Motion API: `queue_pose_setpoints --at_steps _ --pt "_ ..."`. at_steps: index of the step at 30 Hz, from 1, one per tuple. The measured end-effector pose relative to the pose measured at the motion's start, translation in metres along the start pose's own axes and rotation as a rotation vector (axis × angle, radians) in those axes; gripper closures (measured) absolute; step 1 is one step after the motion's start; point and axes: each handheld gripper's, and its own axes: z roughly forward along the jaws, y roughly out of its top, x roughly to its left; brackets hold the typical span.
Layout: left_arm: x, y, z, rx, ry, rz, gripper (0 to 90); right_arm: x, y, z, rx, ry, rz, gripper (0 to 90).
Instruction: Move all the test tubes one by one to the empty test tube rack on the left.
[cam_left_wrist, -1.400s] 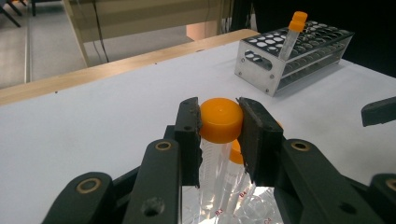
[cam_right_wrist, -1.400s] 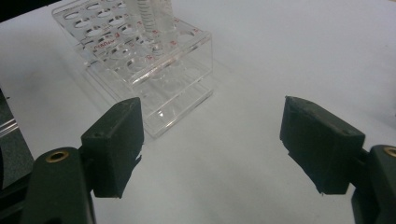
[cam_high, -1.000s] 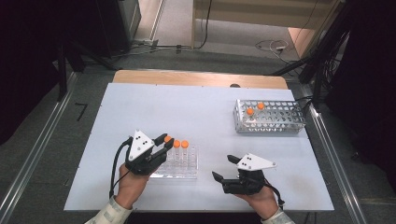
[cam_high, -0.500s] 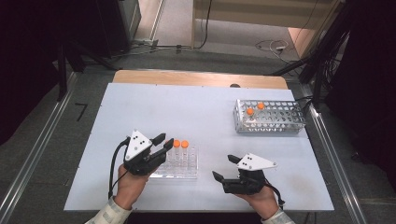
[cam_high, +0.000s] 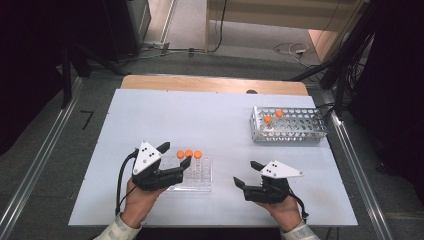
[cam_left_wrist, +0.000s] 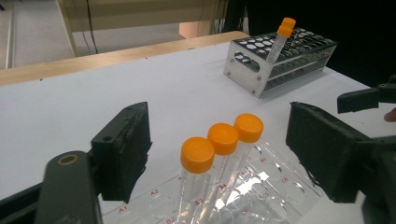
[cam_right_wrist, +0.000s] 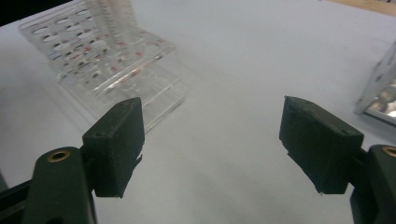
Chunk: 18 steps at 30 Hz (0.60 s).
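Three orange-capped tubes (cam_left_wrist: 223, 154) stand upright in the clear rack (cam_high: 196, 176), long axes vertical, caps up, in one row along the rack's far edge; left gripper (cam_high: 174, 156) at the rack's left end, its fingers having just been opening, now spread either side of the tubes, gripping nothing; right gripper (cam_high: 246, 174) right of the rack, fingers apart, empty; metal rack (cam_high: 290, 126) well beyond the clear rack on the table (cam_high: 200, 115).

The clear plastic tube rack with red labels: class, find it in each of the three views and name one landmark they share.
High view: clear plastic tube rack, lower left of centre, beside the left gripper.
Left gripper view: bottom centre, between the open jaws.
Right gripper view: upper left.
Shared landmark: silver metal rack.
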Motion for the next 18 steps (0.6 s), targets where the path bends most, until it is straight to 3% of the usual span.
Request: queue_pose_setpoints --at_steps 11,18 --pt "0.003 -0.001 -0.002 -0.015 0.004 -0.011 18.6 -0.037 0.008 0.0 -0.045 -0.148 0.072 21.5" --pt "0.004 0.0 -0.003 -0.022 0.012 -0.017 17.0 -0.062 0.018 0.009 -0.066 -0.255 0.109 23.0"
